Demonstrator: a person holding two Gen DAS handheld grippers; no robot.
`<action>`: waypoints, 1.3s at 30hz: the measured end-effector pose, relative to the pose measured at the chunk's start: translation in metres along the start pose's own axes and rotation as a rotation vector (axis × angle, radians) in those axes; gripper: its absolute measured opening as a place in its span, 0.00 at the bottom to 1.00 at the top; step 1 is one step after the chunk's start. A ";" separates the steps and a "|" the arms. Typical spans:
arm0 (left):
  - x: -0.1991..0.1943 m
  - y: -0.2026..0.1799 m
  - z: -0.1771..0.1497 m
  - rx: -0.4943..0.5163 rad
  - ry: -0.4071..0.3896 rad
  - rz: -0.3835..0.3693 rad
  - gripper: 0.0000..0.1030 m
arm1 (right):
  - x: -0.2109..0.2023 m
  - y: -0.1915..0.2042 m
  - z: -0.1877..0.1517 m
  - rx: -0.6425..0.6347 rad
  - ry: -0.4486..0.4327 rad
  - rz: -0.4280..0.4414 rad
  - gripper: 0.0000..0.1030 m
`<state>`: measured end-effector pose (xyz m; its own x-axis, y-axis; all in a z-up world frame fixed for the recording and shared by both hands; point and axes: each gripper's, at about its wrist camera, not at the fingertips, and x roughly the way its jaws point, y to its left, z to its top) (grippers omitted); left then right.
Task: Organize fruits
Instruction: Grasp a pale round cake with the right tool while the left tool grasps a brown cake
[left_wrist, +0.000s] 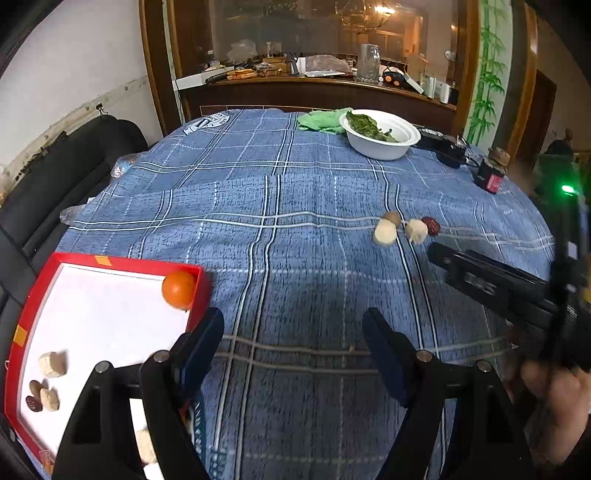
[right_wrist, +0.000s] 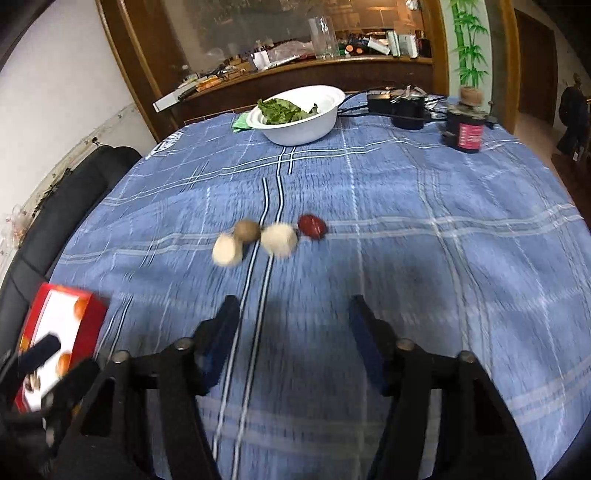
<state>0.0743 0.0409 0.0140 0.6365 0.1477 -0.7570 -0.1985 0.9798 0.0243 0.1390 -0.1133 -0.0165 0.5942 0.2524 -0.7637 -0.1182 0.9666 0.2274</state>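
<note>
1. Both grippers, left gripper (left_wrist: 293, 328) and right gripper (right_wrist: 291, 314), are hovering spread and empty over the tablecloth (left_wrist: 295, 192).
2. Four small fruits (right_wrist: 271, 236) are lying at 12 o'clock from the right one.
3. An orange (left_wrist: 179, 288) is sitting in the red tray (left_wrist: 110, 263) at 9 o'clock.

Blue plaid-covered table (right_wrist: 406, 258) with red tray (left_wrist: 199, 291), white bowl (right_wrist: 303, 129), loose fruits (right_wrist: 273, 238).

Dim indoor light; motion blur in right view; fisheye-bent edges.
</note>
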 end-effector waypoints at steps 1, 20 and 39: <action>0.003 0.000 0.002 -0.002 0.001 0.001 0.75 | 0.008 0.001 0.006 0.001 0.003 -0.001 0.53; 0.054 -0.041 0.039 0.018 -0.005 -0.030 0.75 | 0.029 -0.004 0.020 -0.047 0.017 -0.047 0.29; 0.092 -0.084 0.044 0.101 0.053 -0.050 0.22 | -0.033 -0.034 -0.006 -0.002 -0.043 -0.017 0.29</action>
<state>0.1826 -0.0213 -0.0290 0.6028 0.0933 -0.7924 -0.0895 0.9948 0.0491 0.1184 -0.1545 -0.0026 0.6296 0.2334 -0.7411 -0.1090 0.9709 0.2132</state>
